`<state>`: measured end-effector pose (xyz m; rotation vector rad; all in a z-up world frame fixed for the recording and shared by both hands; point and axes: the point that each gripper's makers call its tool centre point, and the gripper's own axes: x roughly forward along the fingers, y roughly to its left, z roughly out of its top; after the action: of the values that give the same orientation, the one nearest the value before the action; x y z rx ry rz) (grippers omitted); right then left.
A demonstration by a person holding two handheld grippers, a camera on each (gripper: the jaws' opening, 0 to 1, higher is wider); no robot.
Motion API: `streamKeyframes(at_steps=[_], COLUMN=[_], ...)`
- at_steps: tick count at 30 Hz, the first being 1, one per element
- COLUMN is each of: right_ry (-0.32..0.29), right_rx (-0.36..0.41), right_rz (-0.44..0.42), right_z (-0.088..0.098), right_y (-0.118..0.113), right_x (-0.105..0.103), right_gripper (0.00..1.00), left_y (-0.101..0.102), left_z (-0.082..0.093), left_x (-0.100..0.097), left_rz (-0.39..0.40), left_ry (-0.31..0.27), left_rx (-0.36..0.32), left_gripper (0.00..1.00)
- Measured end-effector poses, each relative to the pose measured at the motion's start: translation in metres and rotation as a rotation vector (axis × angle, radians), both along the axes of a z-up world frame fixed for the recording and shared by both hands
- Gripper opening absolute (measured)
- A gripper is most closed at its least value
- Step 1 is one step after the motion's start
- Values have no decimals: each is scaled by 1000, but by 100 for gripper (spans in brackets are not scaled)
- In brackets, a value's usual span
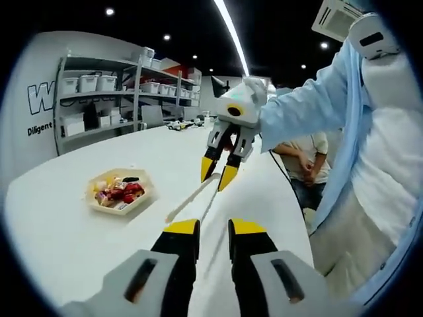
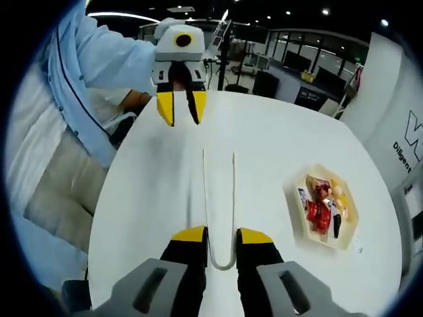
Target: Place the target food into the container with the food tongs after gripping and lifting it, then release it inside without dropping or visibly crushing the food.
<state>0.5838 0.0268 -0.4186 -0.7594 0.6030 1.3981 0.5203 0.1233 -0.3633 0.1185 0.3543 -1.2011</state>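
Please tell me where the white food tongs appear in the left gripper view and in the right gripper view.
Left gripper view: the tongs lie on the table, centre, between the near claw and the far one.
Right gripper view: the tongs lie lower centre, their bend between this claw's tips.
Shared landmark: the tray of snacks.

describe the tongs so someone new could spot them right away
Start at the big white table. The food tongs lie flat on it, to one side of the hexagonal tray of wrapped snacks. They are a thin white U, the closed bend lying between the right gripper fingers, both arms running toward the left gripper. Nothing else there is long and thin.
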Motion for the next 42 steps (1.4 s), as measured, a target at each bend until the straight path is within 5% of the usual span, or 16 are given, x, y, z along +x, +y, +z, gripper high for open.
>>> streamKeyframes(at_steps=[9,17,20,27,42], right_ry=[19,34,37,36,22], right_rx=[-18,-36,-42,-55,-81], right_rz=[3,-4,-1,1,15], right_z=[-17,-29,-32,-42,-63], right_y=[5,4,3,3,2], right_x=[16,25,26,32,47], right_gripper=[8,8,8,8,8], left_y=[18,42,50,64,82], left_z=[14,9,10,6,3], left_x=[-11,-10,-8,-7,-17], left_rz=[67,173,228,296,348], left_ry=[-11,-8,-17,-19,-12], left_rx=[-31,-21,-34,-31,-19], left_gripper=[23,32,44,53,54])
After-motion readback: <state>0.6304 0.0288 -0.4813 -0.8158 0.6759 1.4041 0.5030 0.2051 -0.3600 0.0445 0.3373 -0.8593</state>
